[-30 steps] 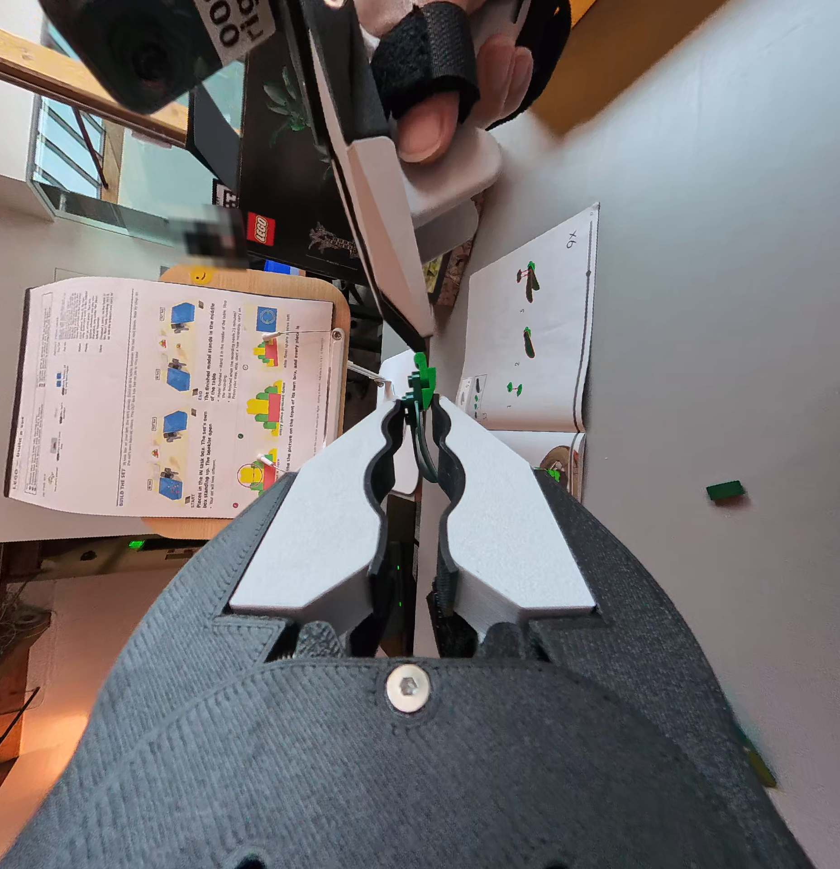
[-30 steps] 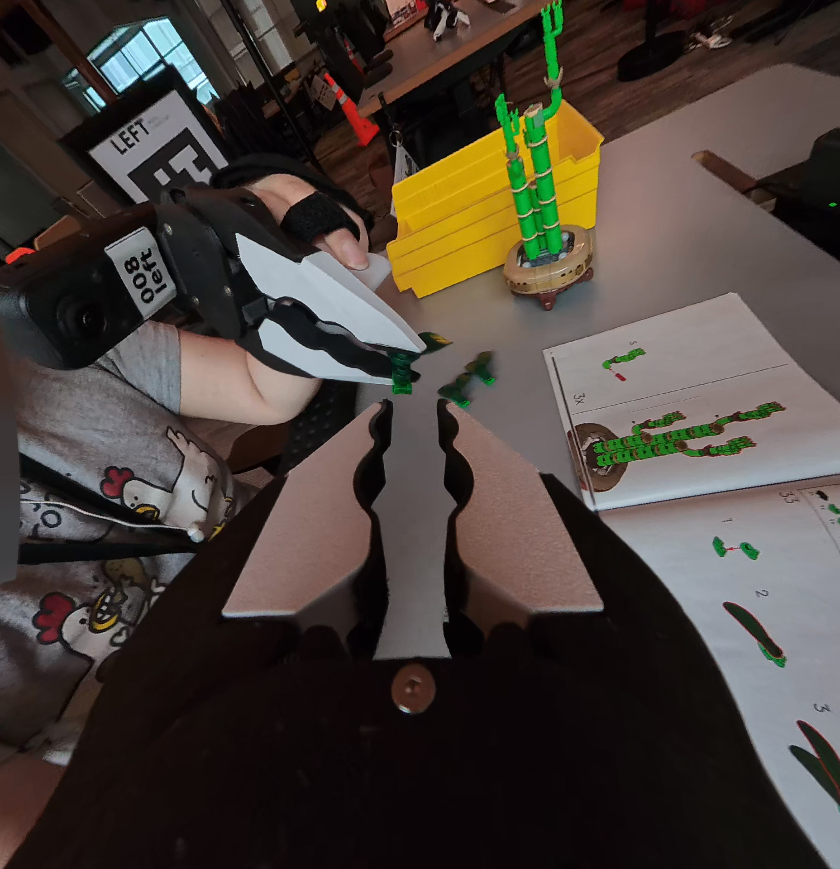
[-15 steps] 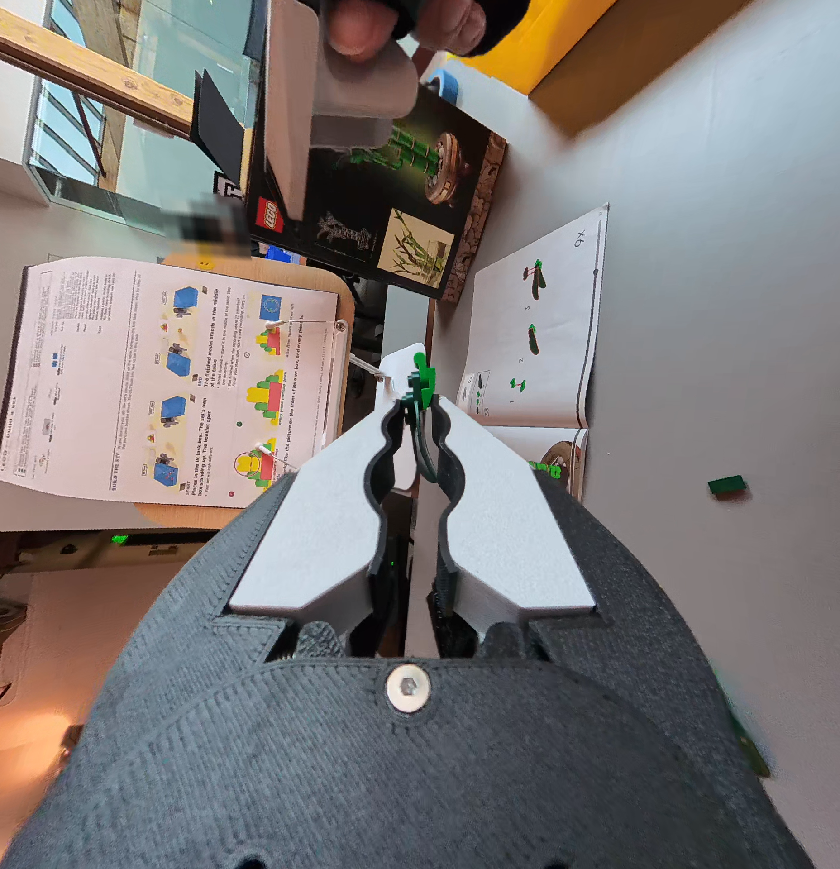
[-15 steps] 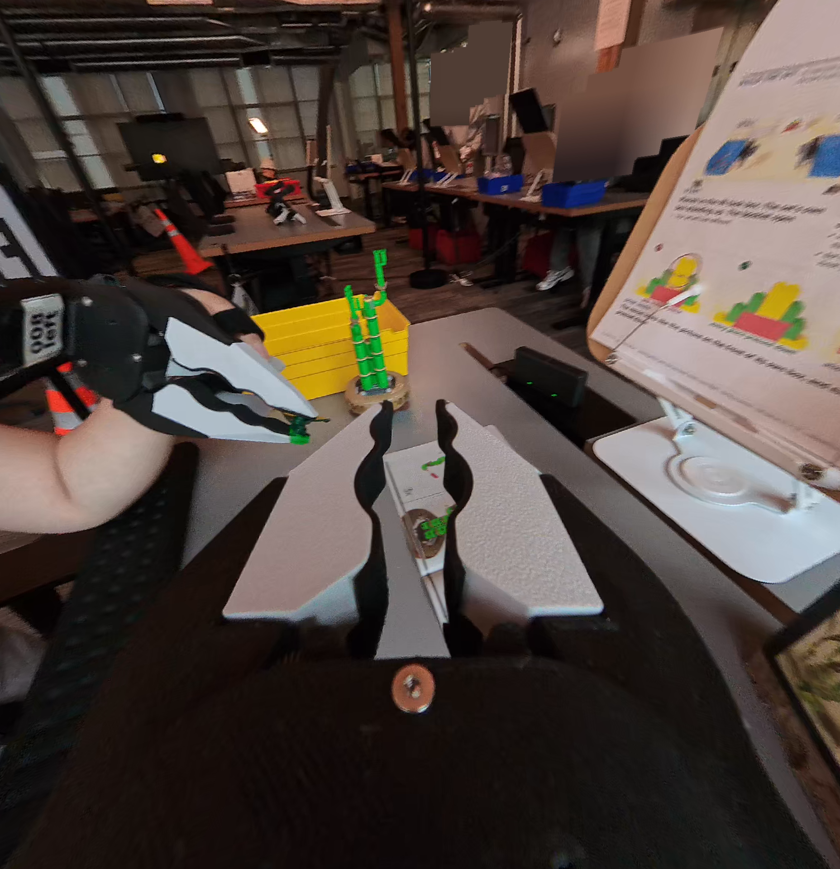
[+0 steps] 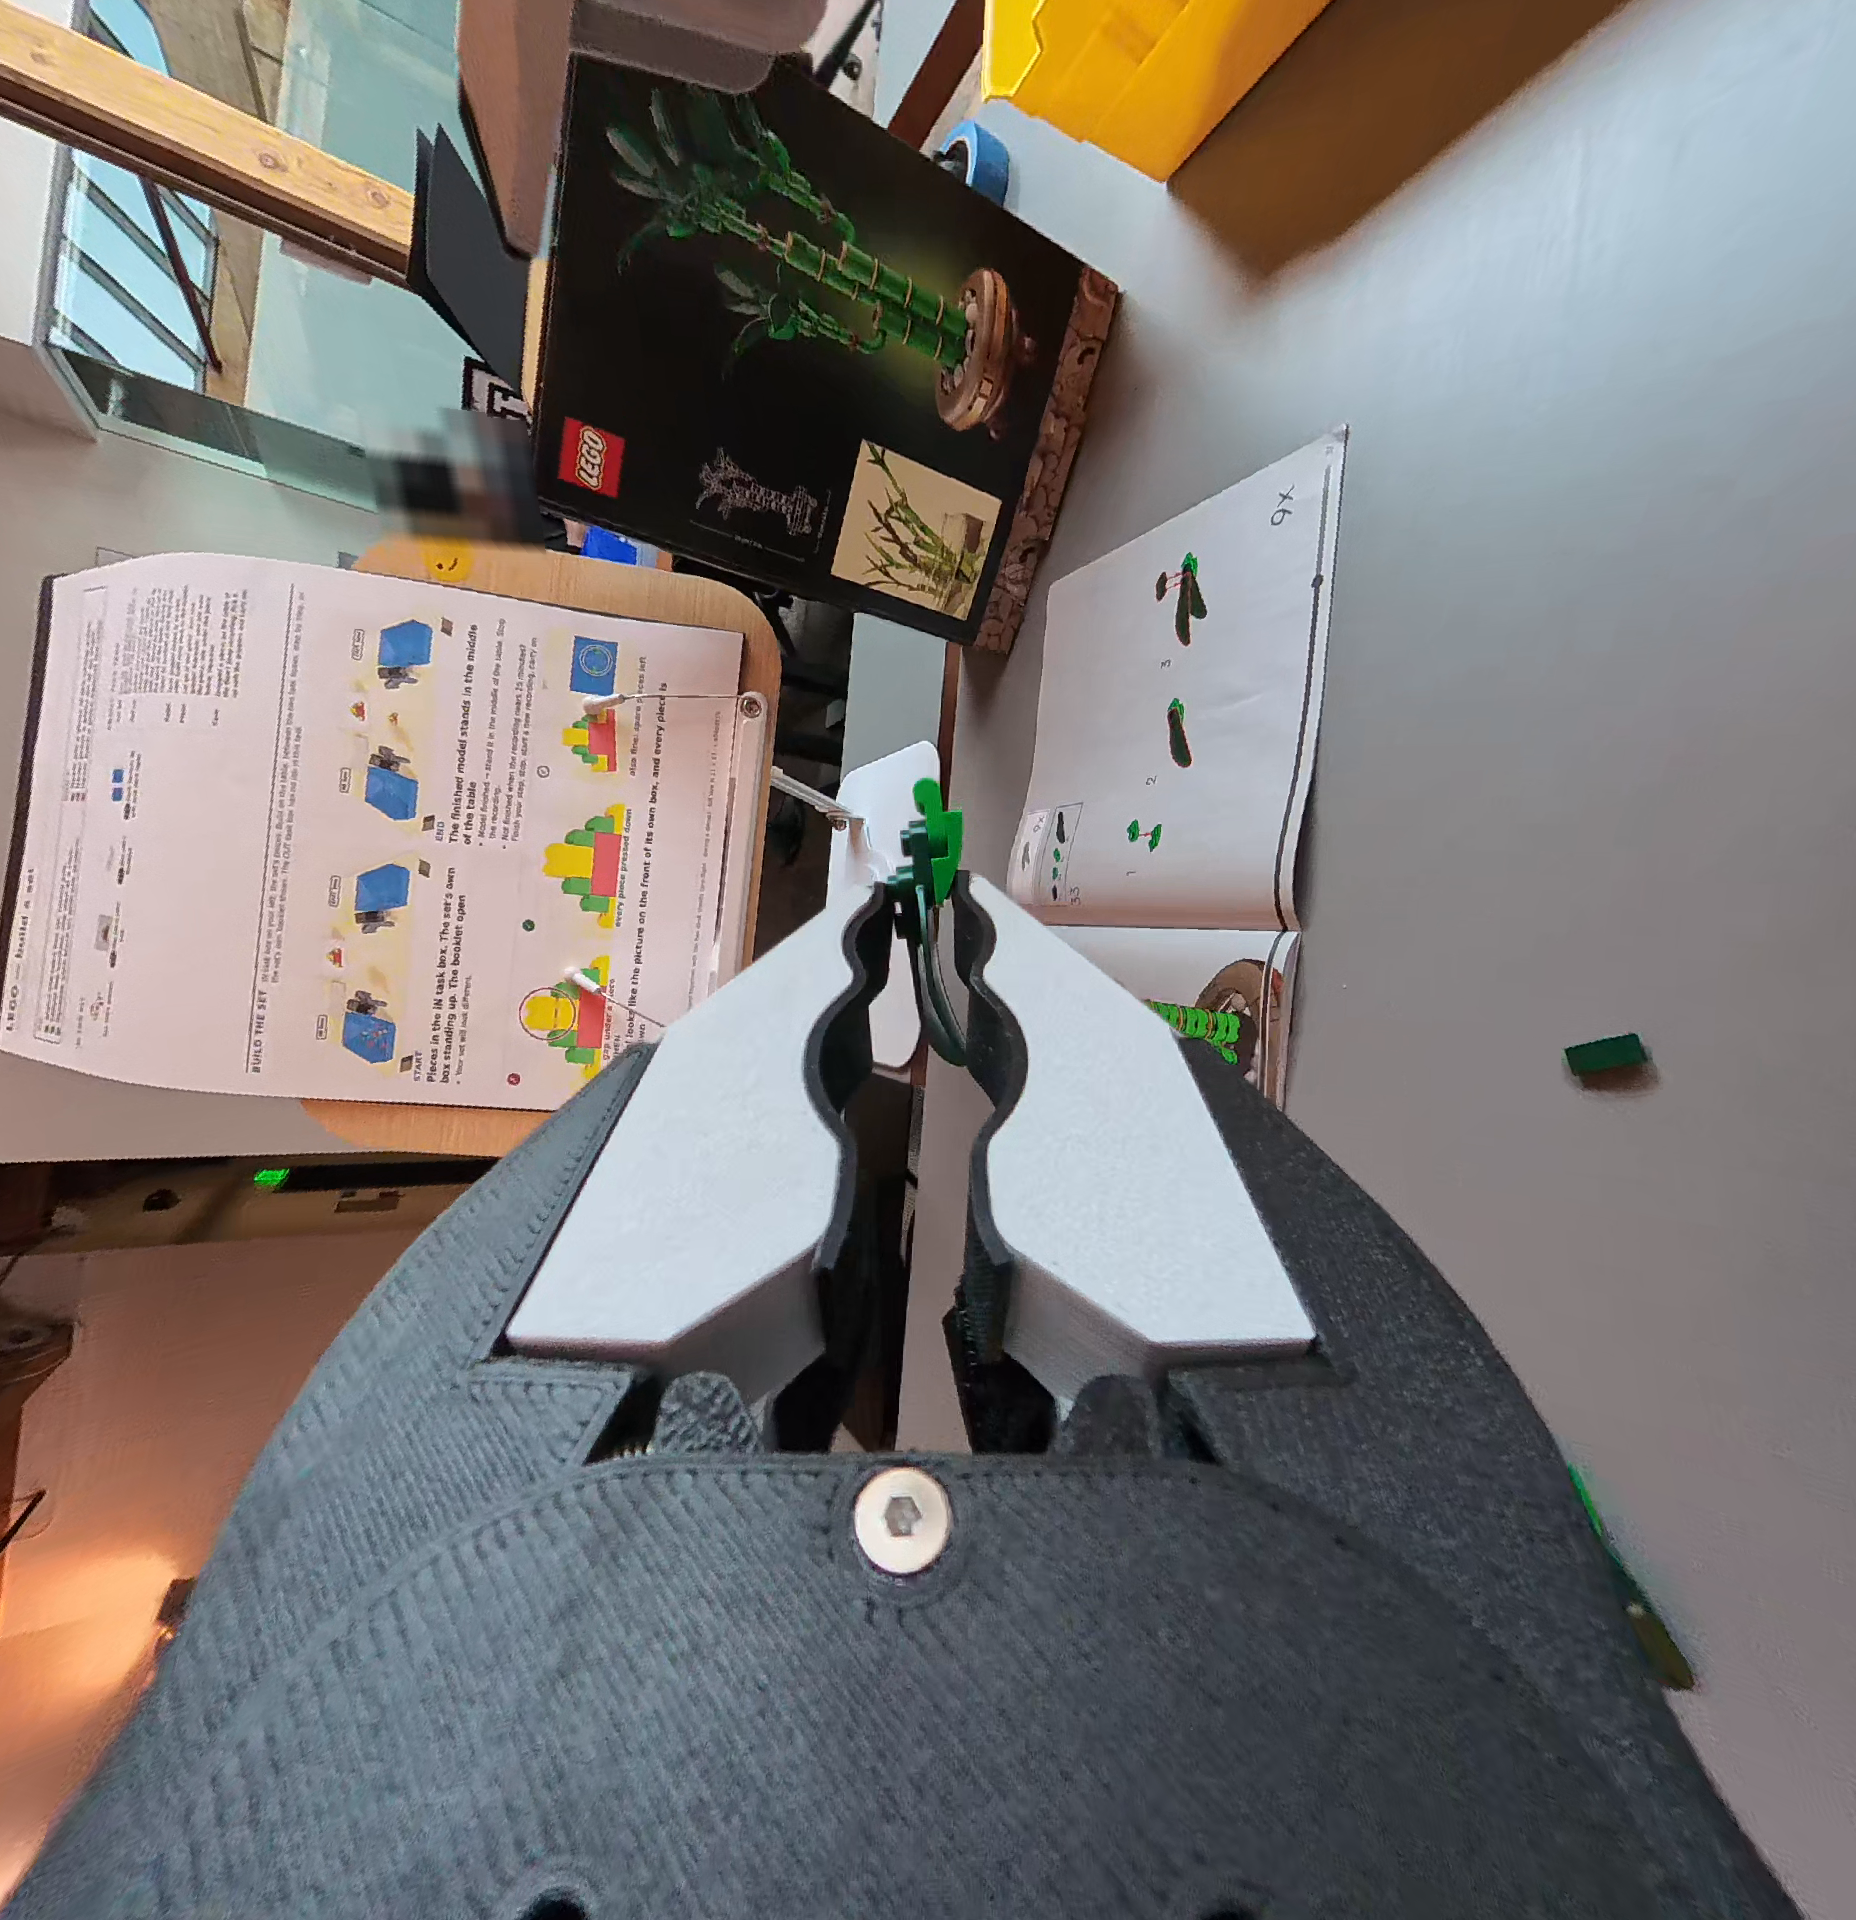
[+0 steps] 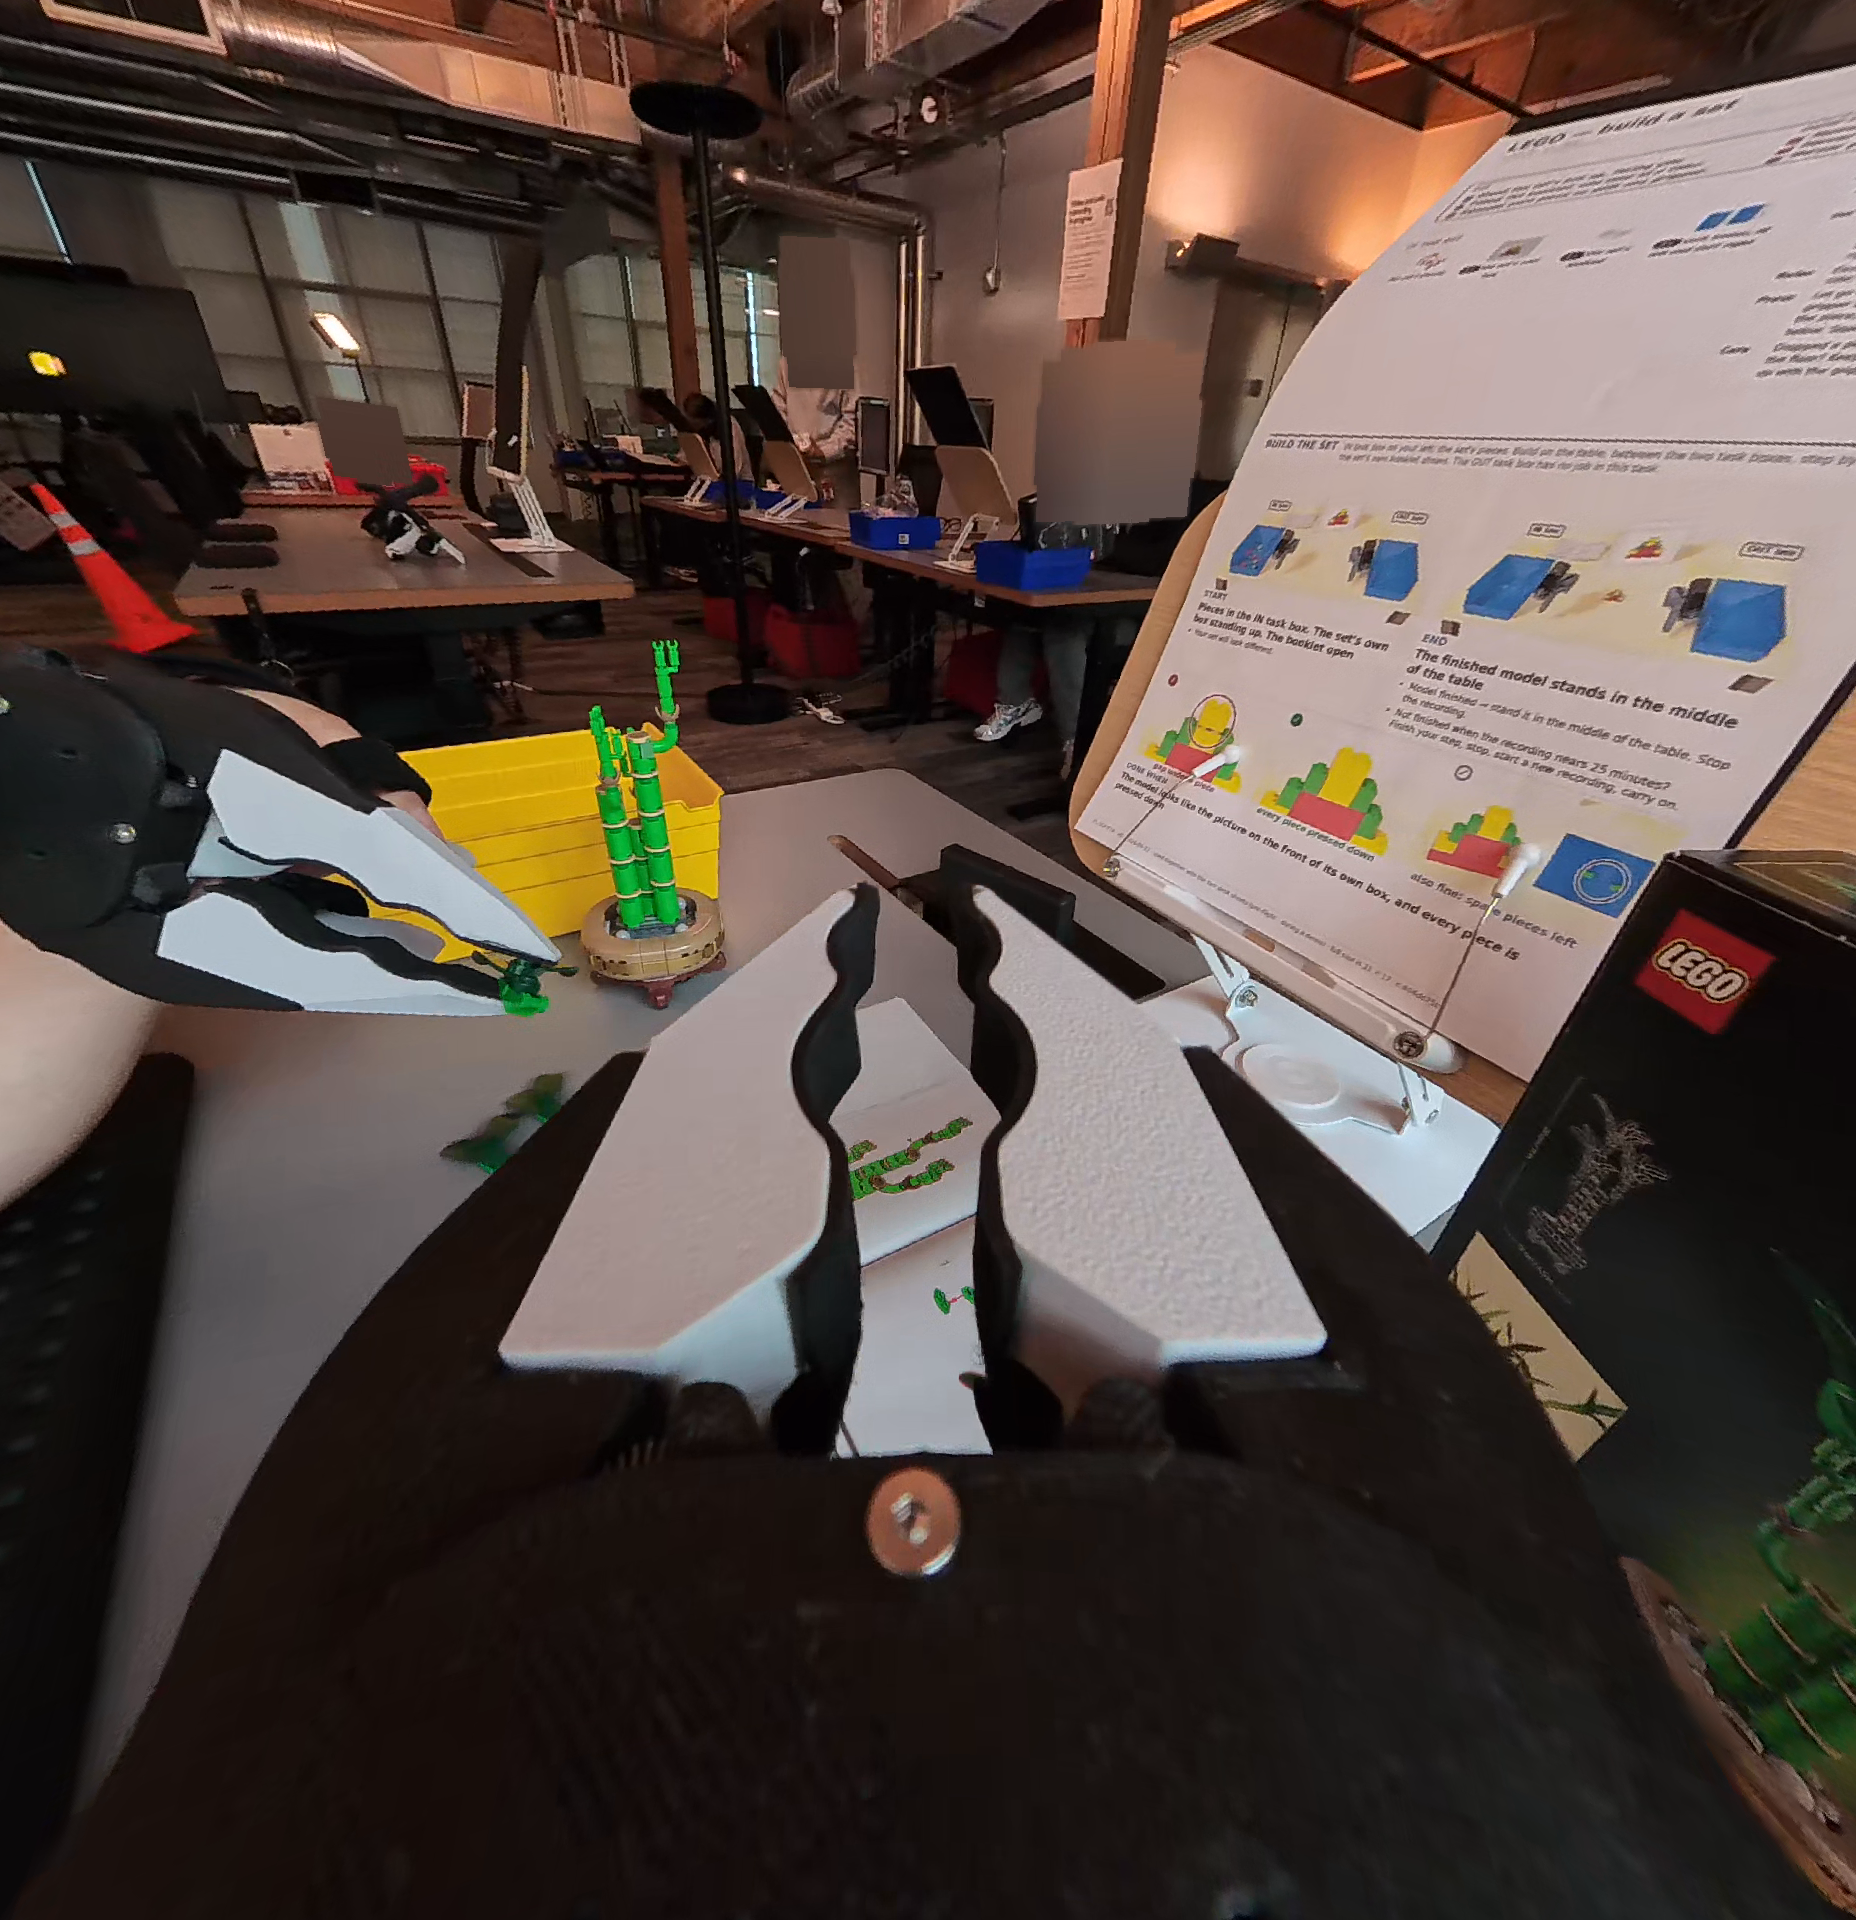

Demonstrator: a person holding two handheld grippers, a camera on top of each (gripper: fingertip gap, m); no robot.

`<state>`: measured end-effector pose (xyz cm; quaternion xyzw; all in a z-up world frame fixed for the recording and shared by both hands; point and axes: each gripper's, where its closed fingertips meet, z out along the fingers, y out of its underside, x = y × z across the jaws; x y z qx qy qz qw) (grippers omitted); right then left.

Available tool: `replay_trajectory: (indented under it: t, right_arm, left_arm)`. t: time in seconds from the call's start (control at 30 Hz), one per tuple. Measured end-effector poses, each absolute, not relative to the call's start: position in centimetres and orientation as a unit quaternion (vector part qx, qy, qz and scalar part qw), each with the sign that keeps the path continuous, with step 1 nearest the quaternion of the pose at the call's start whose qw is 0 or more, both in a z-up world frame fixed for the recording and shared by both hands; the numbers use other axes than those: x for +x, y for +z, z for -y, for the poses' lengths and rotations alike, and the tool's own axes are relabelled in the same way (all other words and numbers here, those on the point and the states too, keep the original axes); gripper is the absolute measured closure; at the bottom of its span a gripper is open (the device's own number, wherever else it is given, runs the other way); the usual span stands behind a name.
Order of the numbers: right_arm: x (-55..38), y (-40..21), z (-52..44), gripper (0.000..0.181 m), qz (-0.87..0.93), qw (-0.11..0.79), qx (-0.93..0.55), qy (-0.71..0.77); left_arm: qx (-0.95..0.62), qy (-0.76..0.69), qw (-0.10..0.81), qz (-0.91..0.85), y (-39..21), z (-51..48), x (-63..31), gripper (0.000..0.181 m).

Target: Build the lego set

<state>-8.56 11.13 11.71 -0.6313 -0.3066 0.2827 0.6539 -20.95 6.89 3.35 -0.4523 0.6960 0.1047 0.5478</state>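
Note:
My left gripper [image 5: 929,896] is shut on a green leaf piece [image 5: 936,831], which sticks out past the fingertips above the grey table [image 5: 1578,727]. In the right wrist view the left gripper [image 6: 508,966] is at the left with the leaf piece [image 6: 524,992] at its tip. My right gripper [image 6: 919,904] is open and empty, held above the open booklet [image 6: 903,1164]. The partly built green bamboo model [image 6: 643,831] stands upright on its tan base in front of the yellow bin [image 6: 529,821]. The booklet [image 5: 1184,727] also lies ahead of my left gripper.
The black set box [image 5: 799,343] stands behind the booklet, and in the right wrist view [image 6: 1734,1195] it is at the right. An instruction sheet on a wooden stand [image 6: 1475,623] stands at the back. Loose green pieces [image 6: 508,1122] and a dark green plate [image 5: 1606,1055] lie on the table. My hands' fingertips stand some 15 cm from each other. The dark green plate [image 5: 1606,1055] is closer to my left gripper, around 20 cm from its tips; the right tips are 30 cm off.
My right gripper has lifted away from the left gripper's tip and tilted up from looking down at the table to looking across the room. The left gripper has stayed still with the leaf piece.

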Motion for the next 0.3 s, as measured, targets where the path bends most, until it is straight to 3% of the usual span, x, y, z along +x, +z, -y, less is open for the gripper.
replay_trajectory:
  t: [0.3]
  right_arm:
    - [-7.9,12.9,-10.9,0.175,0.291,0.68,-0.611,0.281]
  left_arm:
    - [-0.454,0.116,0.546,-0.694,3.4,-7.1,-21.2,0.171]
